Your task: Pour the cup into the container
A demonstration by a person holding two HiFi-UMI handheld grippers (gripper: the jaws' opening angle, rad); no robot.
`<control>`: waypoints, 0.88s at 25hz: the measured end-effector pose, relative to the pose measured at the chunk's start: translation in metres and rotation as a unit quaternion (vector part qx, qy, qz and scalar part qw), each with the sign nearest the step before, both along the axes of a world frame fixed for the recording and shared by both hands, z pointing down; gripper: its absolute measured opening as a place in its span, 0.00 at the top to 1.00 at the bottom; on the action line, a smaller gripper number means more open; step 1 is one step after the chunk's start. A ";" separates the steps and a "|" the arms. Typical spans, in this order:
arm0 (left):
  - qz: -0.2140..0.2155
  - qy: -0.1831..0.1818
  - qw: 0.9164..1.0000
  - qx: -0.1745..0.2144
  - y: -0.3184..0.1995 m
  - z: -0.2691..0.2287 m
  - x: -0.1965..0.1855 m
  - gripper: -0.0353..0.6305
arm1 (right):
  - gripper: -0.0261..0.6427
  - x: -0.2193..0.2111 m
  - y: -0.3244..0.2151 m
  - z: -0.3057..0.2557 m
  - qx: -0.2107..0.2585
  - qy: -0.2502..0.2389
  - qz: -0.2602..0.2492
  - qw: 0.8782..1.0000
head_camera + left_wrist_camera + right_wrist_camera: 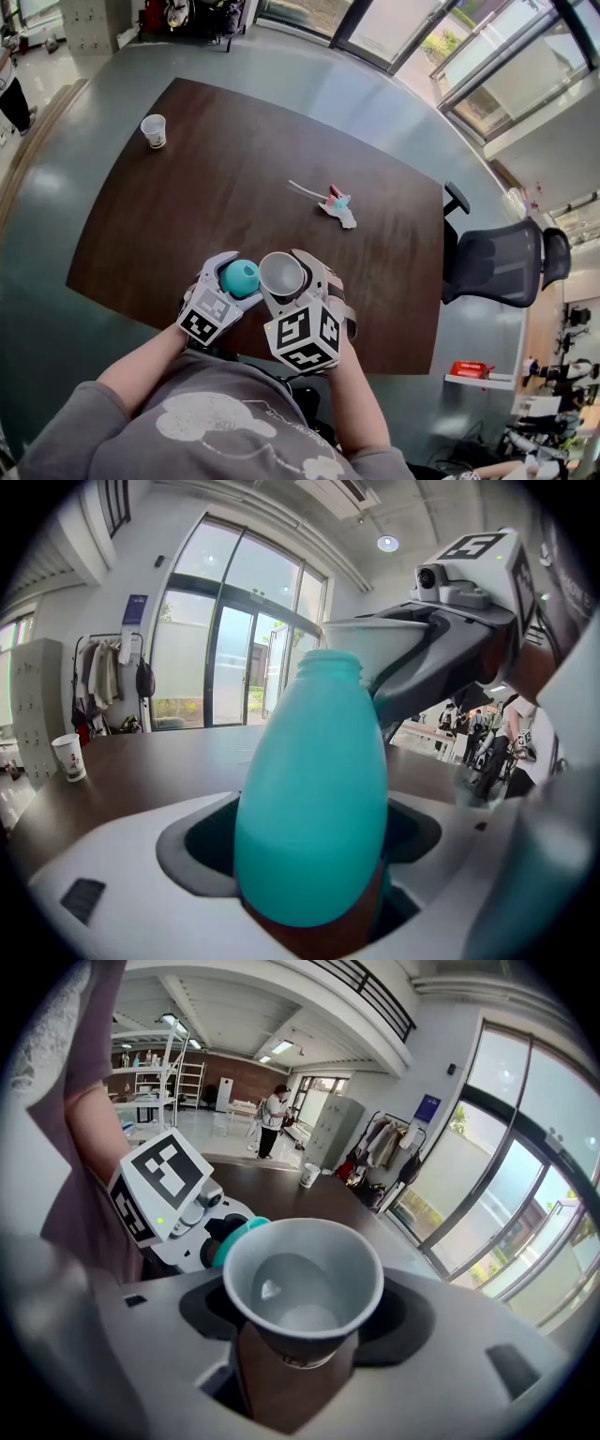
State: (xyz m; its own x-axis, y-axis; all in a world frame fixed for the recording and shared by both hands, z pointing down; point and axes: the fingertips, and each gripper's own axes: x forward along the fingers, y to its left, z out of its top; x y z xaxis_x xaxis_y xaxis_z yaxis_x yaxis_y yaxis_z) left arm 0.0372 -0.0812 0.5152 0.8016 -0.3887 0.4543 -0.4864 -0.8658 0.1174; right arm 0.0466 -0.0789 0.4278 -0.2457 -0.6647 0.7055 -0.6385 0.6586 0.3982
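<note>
Nearest the person, over the table's near edge, the two grippers come together. The left gripper (228, 284) is clamped on a teal bottle (311, 789), which stands upright with its open neck on top. The right gripper (298, 278) has its jaws set fairly wide around the lower part of a paper cup (303, 1283). The cup's rim sits just beside the bottle's mouth at about the same height, with its opening facing up. A little clear liquid seems to lie in the bottom. Judgement: pick-up and lining-up are done, and the pour itself is left; the cup has to tip over that narrow neck. Farther out on the table (187, 197) lie a small pink-and-teal toy (336, 204) and, at the far left corner, a second cup (154, 130).
</note>
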 end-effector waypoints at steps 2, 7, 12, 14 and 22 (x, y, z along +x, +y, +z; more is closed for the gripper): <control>0.002 -0.001 1.000 0.000 0.001 -0.001 0.001 0.32 | 0.52 0.001 -0.001 0.002 0.001 0.019 -0.002 1.000; 0.004 -0.002 1.000 0.002 0.000 -0.004 0.004 0.32 | 0.52 0.005 -0.004 0.003 -0.001 0.054 0.000 0.999; 0.008 0.000 1.000 -0.003 0.003 0.001 0.008 0.32 | 0.52 0.006 -0.004 0.004 -0.006 0.080 -0.010 0.997; 0.010 -0.005 1.000 -0.003 0.005 0.005 0.009 0.32 | 0.52 0.006 -0.003 0.005 -0.008 0.089 -0.015 0.996; 0.012 -0.007 1.000 0.005 0.007 0.008 0.009 0.32 | 0.52 0.009 -0.001 0.004 -0.012 0.128 -0.027 0.991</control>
State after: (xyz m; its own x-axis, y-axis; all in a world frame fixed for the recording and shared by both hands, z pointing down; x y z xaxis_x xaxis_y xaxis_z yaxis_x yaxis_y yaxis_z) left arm 0.0464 -0.0740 0.5231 0.8048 -0.3730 0.4617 -0.4662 -0.8787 0.1027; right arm 0.0555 -0.0795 0.4314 -0.0911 -0.6380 0.7646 -0.4823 0.7000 0.5266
